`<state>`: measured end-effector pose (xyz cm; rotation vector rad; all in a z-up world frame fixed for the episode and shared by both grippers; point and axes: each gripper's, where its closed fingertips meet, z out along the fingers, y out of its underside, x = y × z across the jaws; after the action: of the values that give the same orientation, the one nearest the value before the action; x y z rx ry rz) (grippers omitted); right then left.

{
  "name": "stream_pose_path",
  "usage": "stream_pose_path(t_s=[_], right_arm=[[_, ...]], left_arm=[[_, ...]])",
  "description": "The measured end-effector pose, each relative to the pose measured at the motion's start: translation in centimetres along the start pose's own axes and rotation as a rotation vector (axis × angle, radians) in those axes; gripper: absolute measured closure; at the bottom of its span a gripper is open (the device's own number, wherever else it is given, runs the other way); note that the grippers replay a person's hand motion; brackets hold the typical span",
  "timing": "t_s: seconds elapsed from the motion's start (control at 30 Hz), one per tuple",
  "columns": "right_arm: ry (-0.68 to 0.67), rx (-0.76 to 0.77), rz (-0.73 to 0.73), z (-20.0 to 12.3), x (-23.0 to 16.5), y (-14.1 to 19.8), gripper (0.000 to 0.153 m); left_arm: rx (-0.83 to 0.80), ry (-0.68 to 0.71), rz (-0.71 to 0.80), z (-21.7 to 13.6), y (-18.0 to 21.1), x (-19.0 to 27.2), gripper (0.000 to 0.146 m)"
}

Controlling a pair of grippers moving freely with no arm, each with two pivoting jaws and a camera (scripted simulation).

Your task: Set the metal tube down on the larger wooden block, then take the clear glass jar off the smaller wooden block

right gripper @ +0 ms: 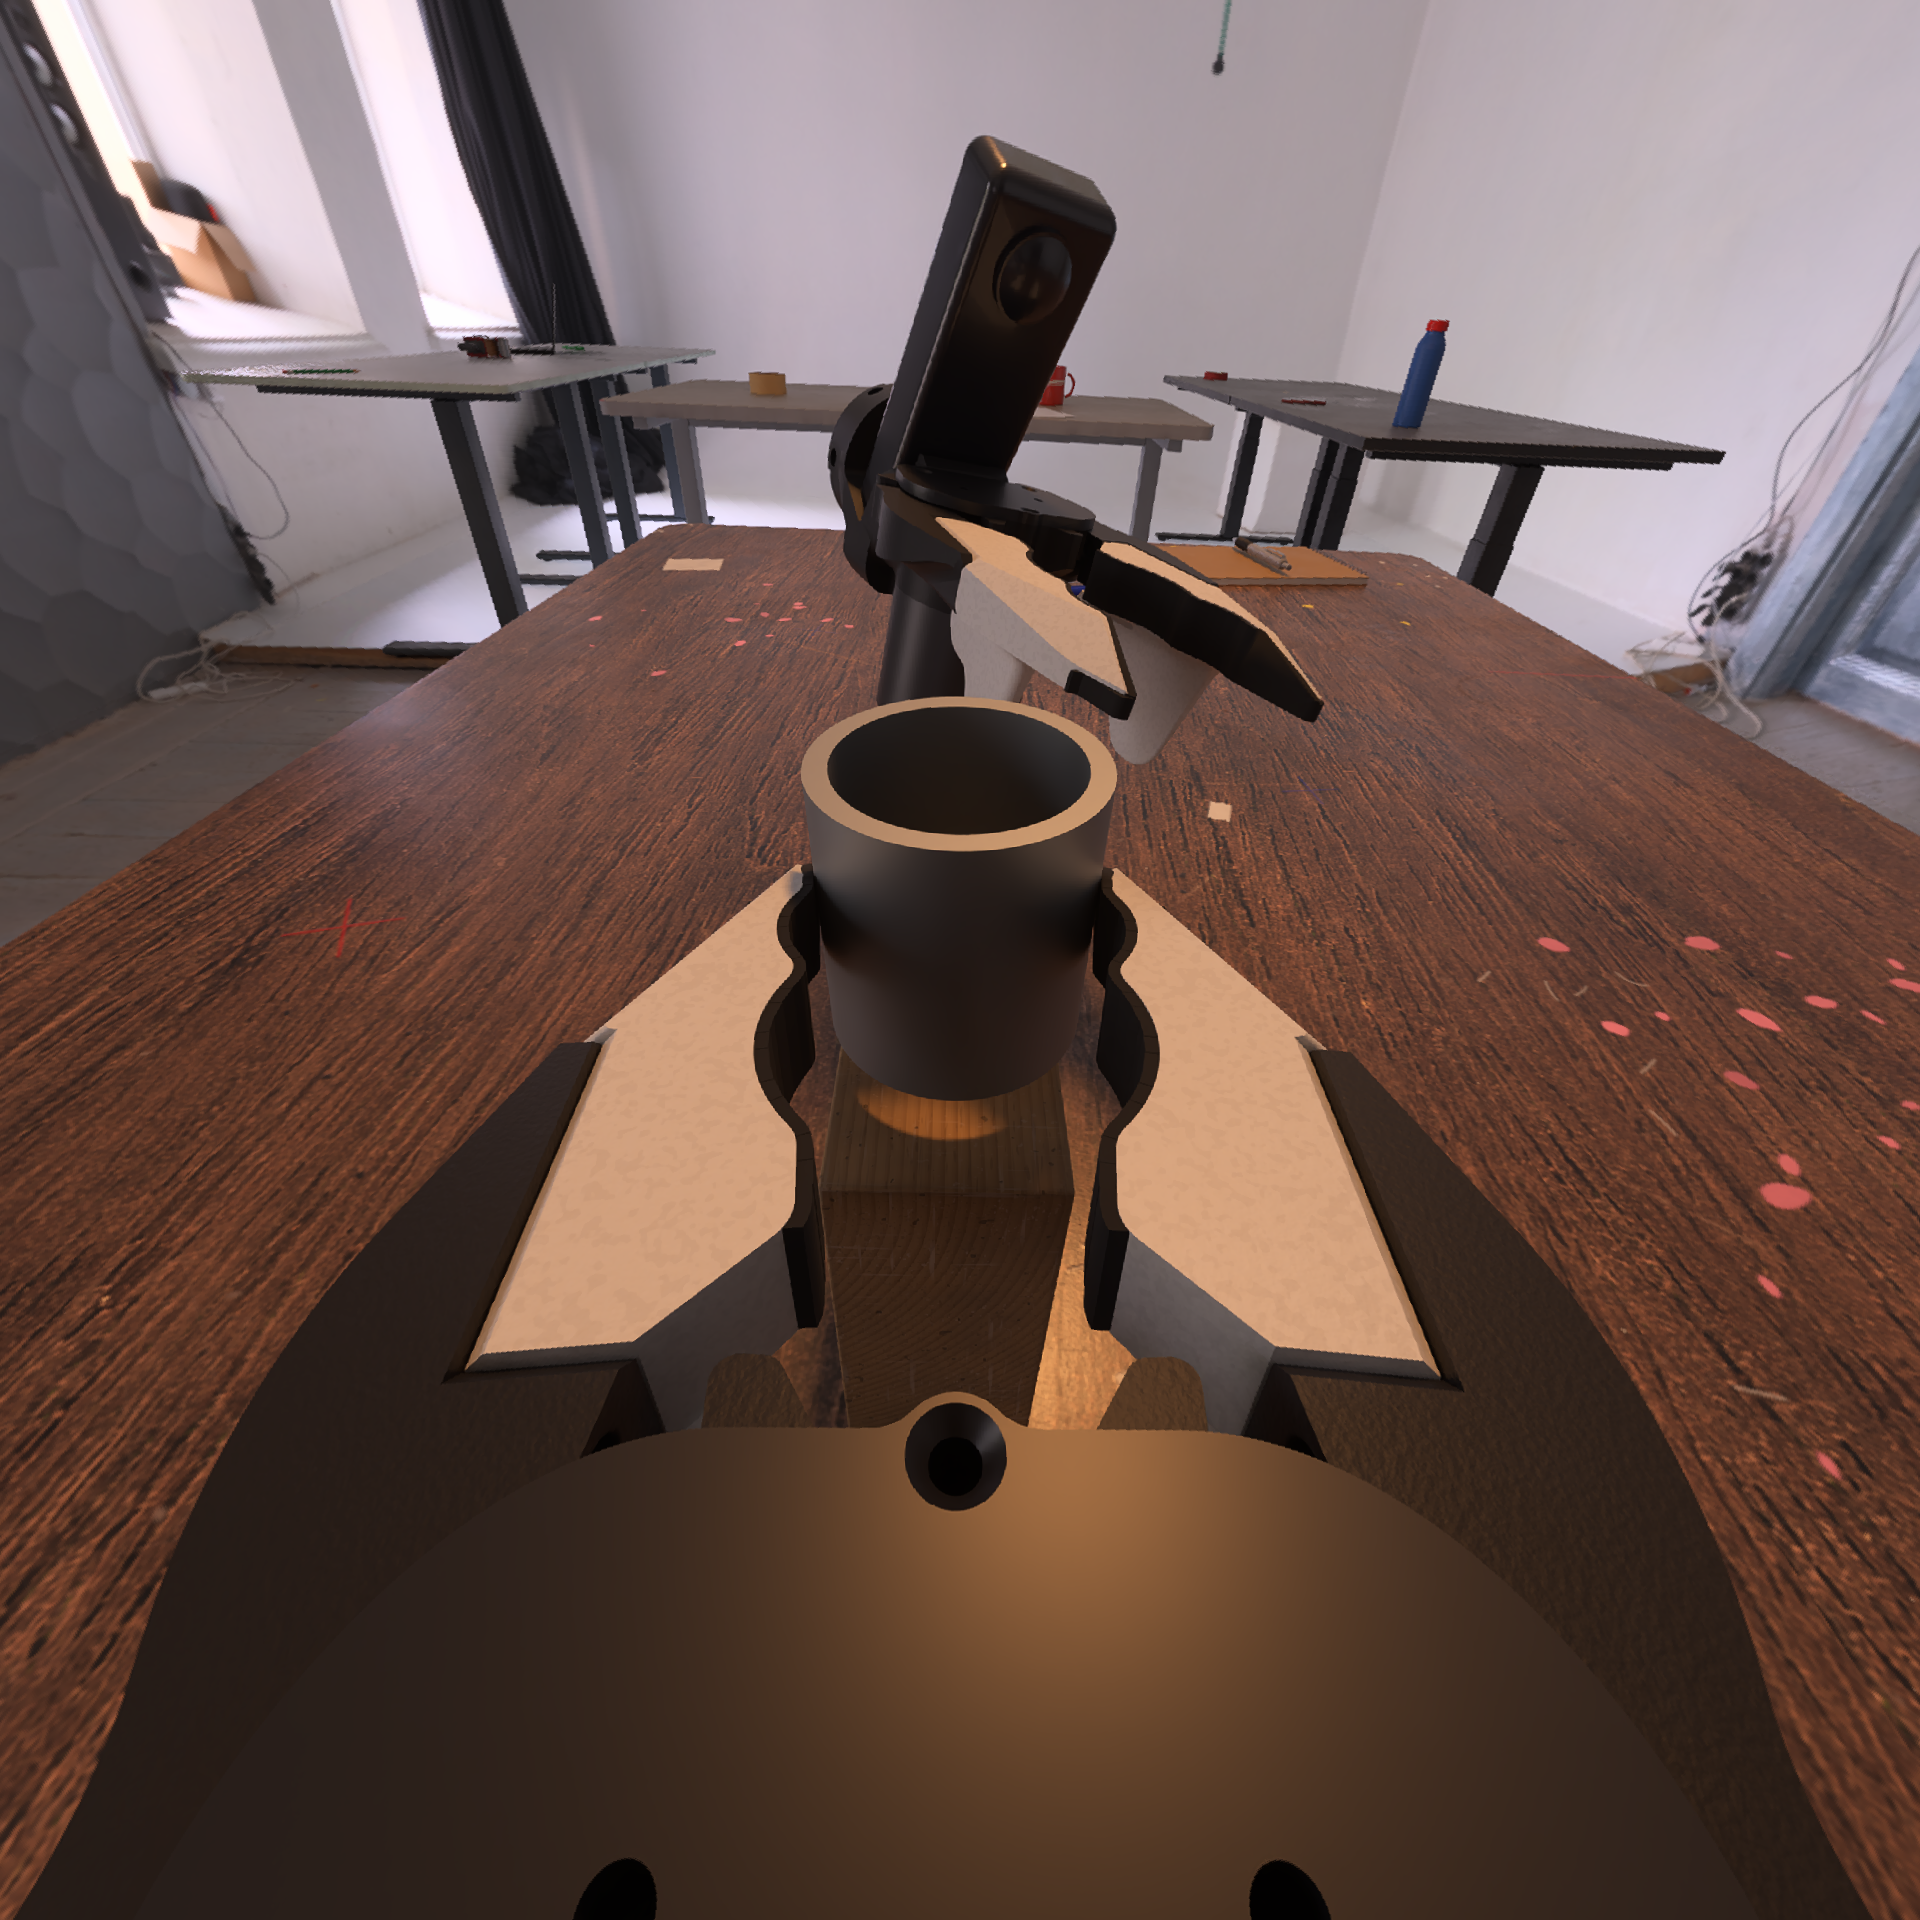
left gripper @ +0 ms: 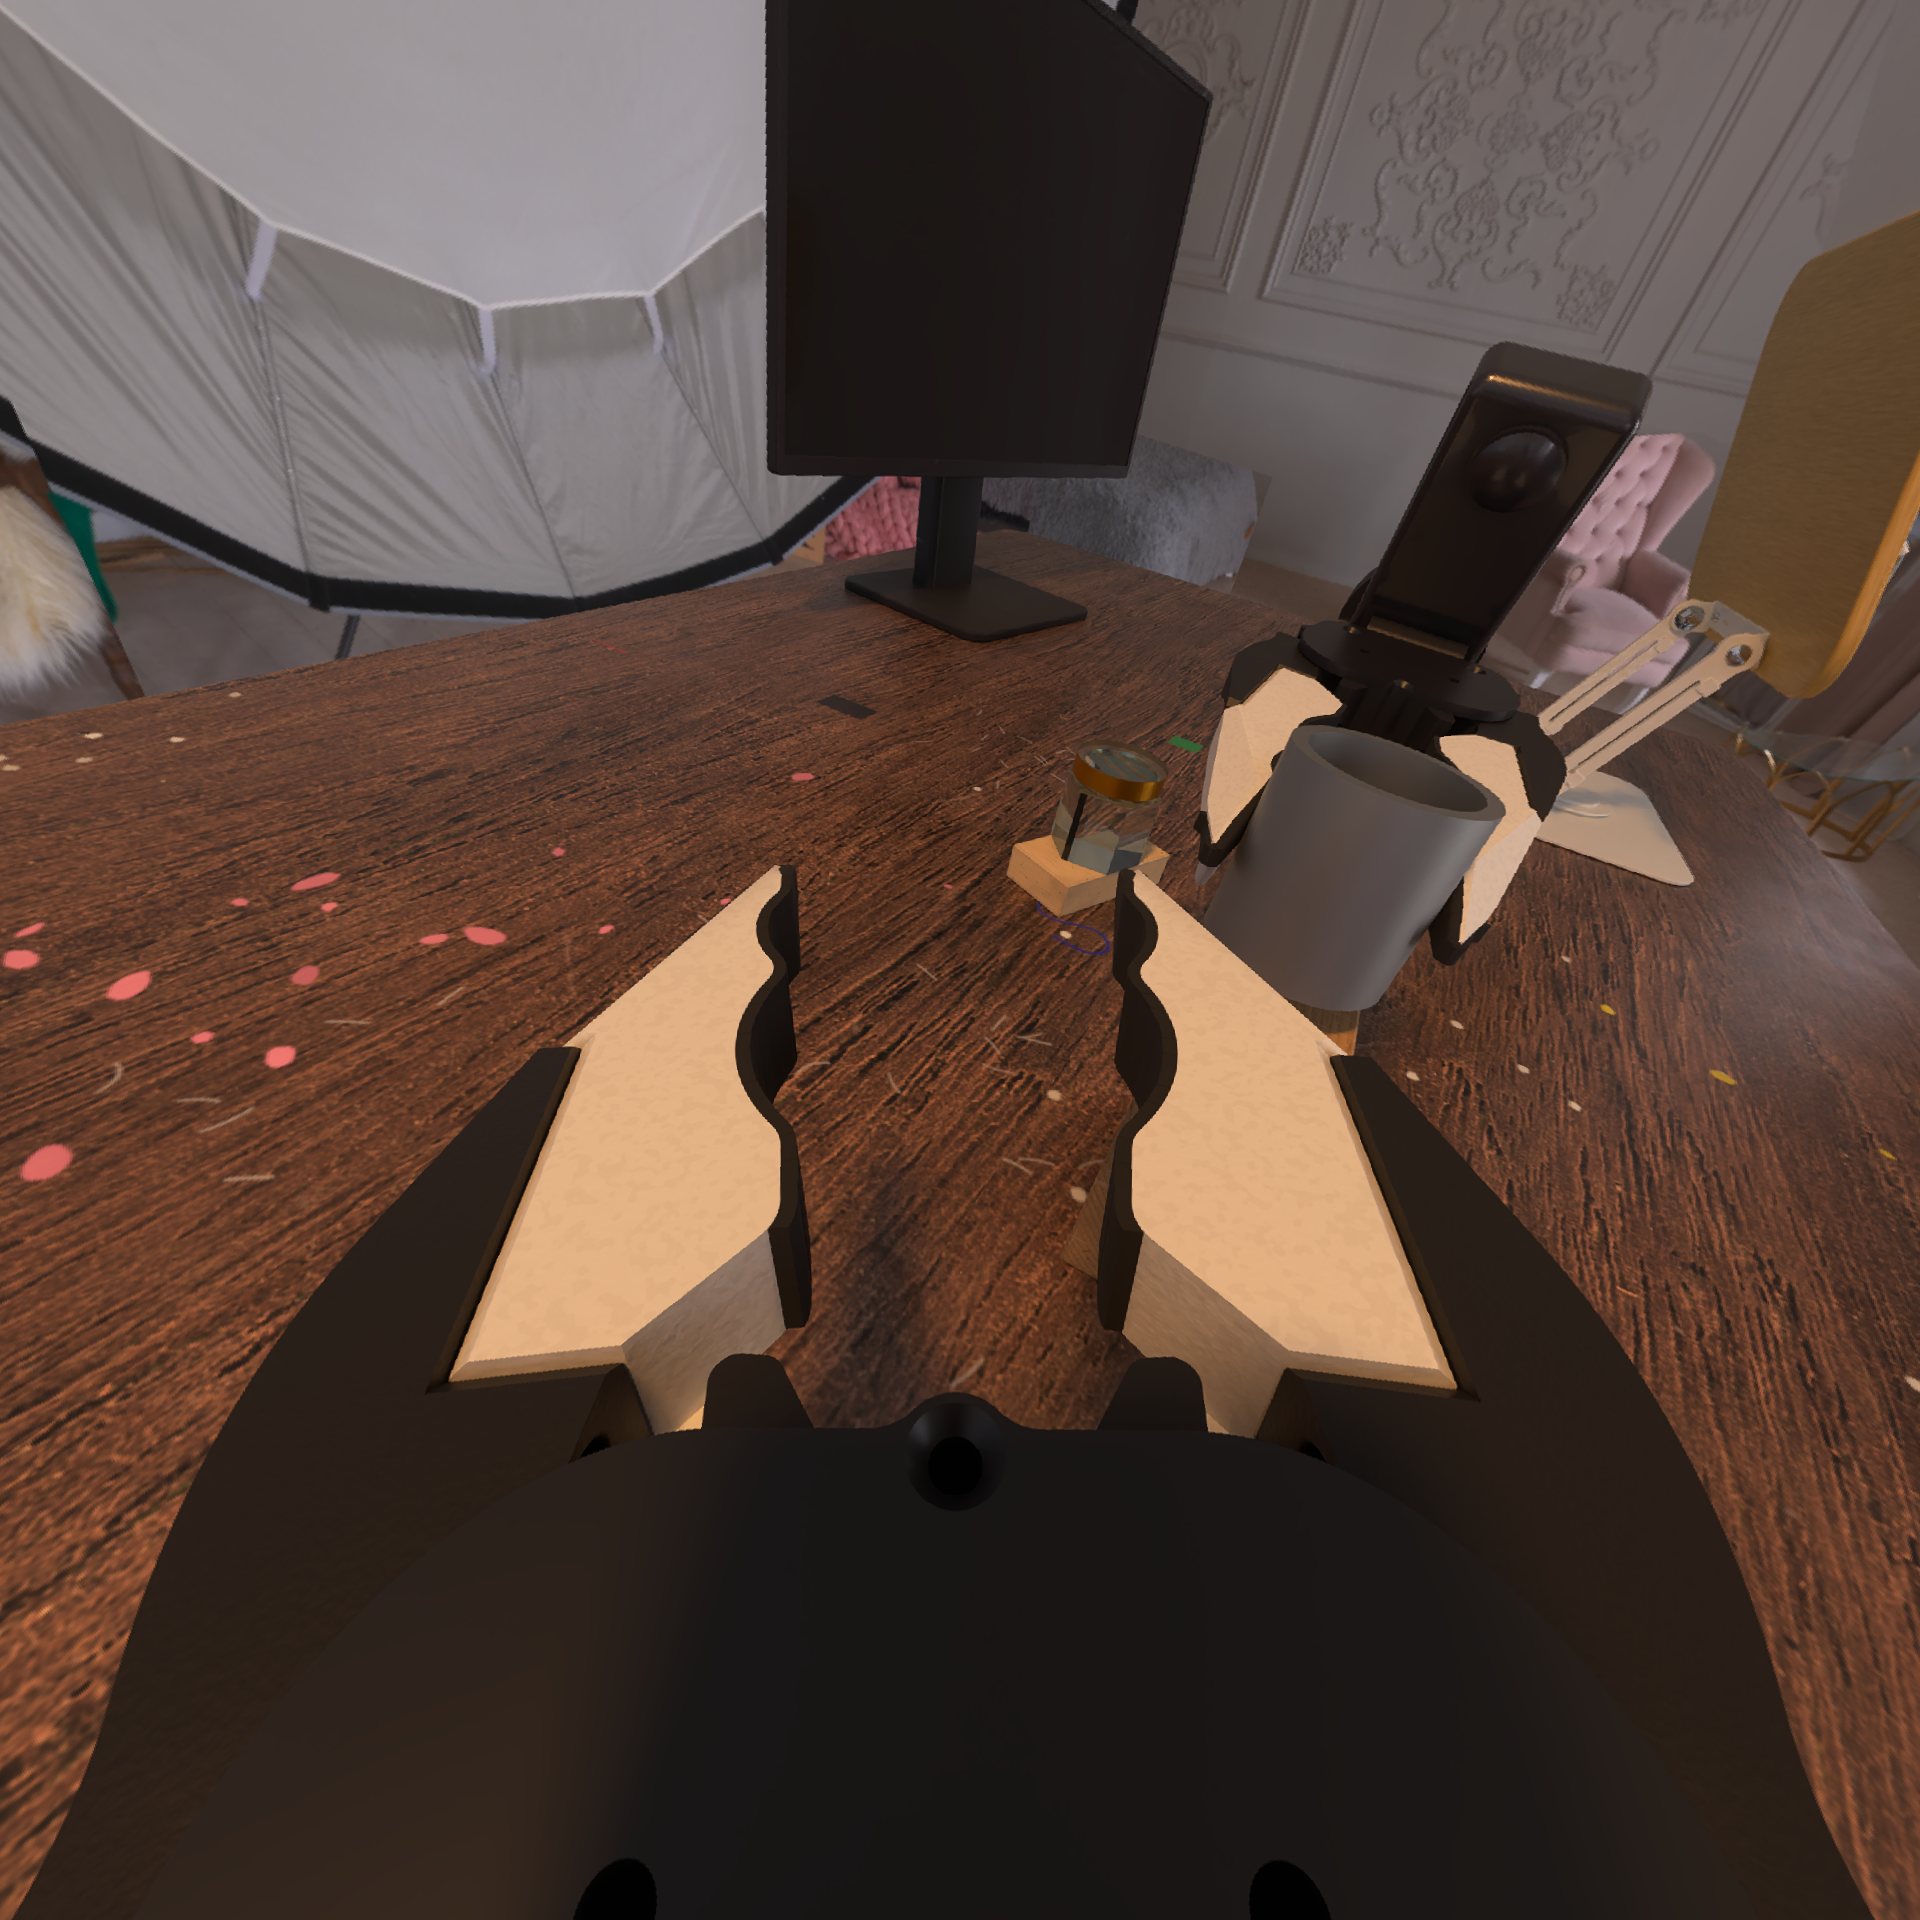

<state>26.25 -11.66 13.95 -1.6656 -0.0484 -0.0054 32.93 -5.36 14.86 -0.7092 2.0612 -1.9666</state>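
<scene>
a dark brown wooden table (left gripper: 520, 810) with pink paint spots fills both views, with a black monitor (left gripper: 966, 239) on its stand at the far edge and a large white light tent beyond it in the left wrist view; the right wrist view shows a pale room with other desks and a blue bottle (right gripper: 1421, 374) on one of them. the right gripper (right gripper: 951, 904) is clamped on the metal tube (right gripper: 956, 914), its two tan fingers pressing the grey wall from either side. the tube stands upright with its open mouth upward, and its lower end is directly above the larger wooden block (right gripper: 940, 1226); a warm glow shows on the block just under the rim, and whether the tube touches the wood cannot be told. the left wrist view shows the same tube (left gripper: 1340, 883) held between the far gripper's fingers, with a sliver of the block under it. the left gripper (left gripper: 956, 904) hangs over bare table with its jaws apart and nothing between them. the clear glass jar (left gripper: 1107, 810), with a gold band at its lid, sits on the smaller wooden block (left gripper: 1081, 878), just beside the tube and ahead of the left fingertips. a white lamp base (left gripper: 1621, 842) rests on the table behind the right gripper.
</scene>
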Motion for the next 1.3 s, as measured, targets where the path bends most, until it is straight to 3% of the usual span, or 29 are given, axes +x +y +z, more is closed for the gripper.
stream_pose_path(t_s=[0.33, 0.8, 1.13, 1.3], right_arm=[[-0.002, -0.054, -0.009, 0.5, -0.1, 1.0, 0.1], [0.015, -0.008, -0.002, -0.1, 0.2, 0.0, 0.081], [0.151, 0.129, -0.018, -5.0, 2.6, -3.9, 0.081], [0.323, -0.024, -0.06, -8.3, 5.4, -2.1, 0.081]], left_arm=[[0.0, -0.002, 0.004, 0.0, -0.1, 0.0, 0.085], [0.008, -0.005, 0.0, -0.2, -0.2, -0.1, 0.085], [0.011, -0.004, -0.004, -0.2, -0.2, -0.1, 0.085], [0.01, -0.008, -0.002, -0.2, -0.2, -0.1, 0.085]])
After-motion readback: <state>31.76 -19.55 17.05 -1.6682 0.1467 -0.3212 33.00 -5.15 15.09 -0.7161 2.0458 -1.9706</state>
